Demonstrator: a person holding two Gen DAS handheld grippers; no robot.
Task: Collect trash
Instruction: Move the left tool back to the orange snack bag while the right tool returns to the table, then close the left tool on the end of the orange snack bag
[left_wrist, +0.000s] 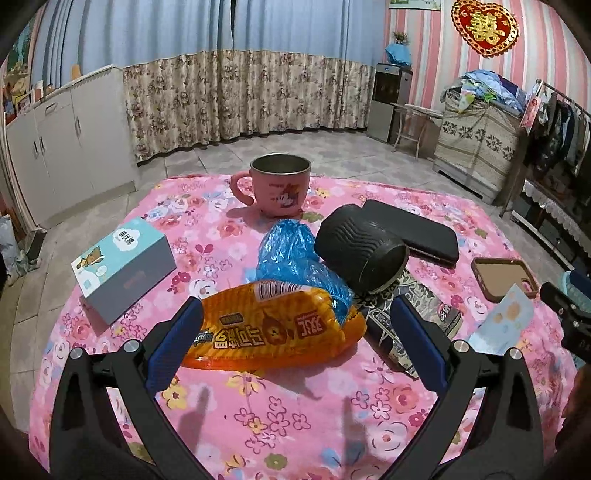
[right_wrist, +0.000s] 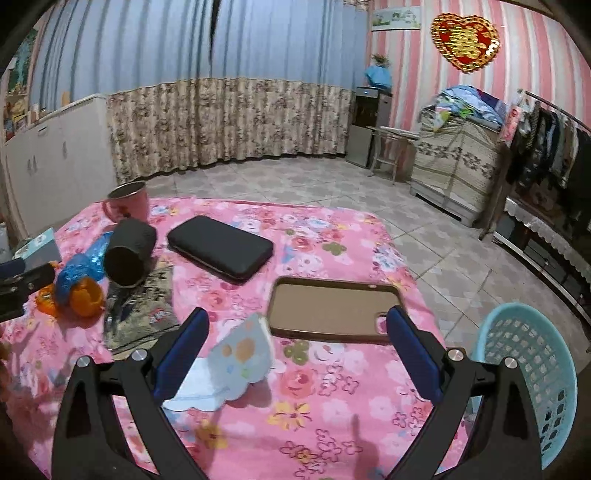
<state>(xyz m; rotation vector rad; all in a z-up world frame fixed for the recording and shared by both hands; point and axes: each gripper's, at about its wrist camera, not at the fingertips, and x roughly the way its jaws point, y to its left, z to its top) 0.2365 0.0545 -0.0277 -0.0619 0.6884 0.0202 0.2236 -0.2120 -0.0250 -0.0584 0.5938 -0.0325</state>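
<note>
An orange snack wrapper (left_wrist: 273, 328) lies on the pink floral table (left_wrist: 295, 413), between the open fingers of my left gripper (left_wrist: 295, 314). A crumpled blue plastic bag (left_wrist: 295, 258) lies on it, and a black patterned wrapper (left_wrist: 417, 310) lies to its right. My right gripper (right_wrist: 297, 325) is open over a light blue paper wrapper (right_wrist: 240, 358), which lies by its left finger. The orange wrapper (right_wrist: 83, 297), the blue bag (right_wrist: 79, 271) and the black wrapper (right_wrist: 144, 314) show at left in the right wrist view. A light blue mesh basket (right_wrist: 532, 373) stands at the table's right edge.
A pink mug (left_wrist: 280, 188), a tipped black cup (left_wrist: 360, 251), a black phone (left_wrist: 410, 229), a brown phone case (left_wrist: 504, 277) and a small white-and-blue box (left_wrist: 125, 269) are on the table. Tiled floor, cabinets and curtains lie beyond.
</note>
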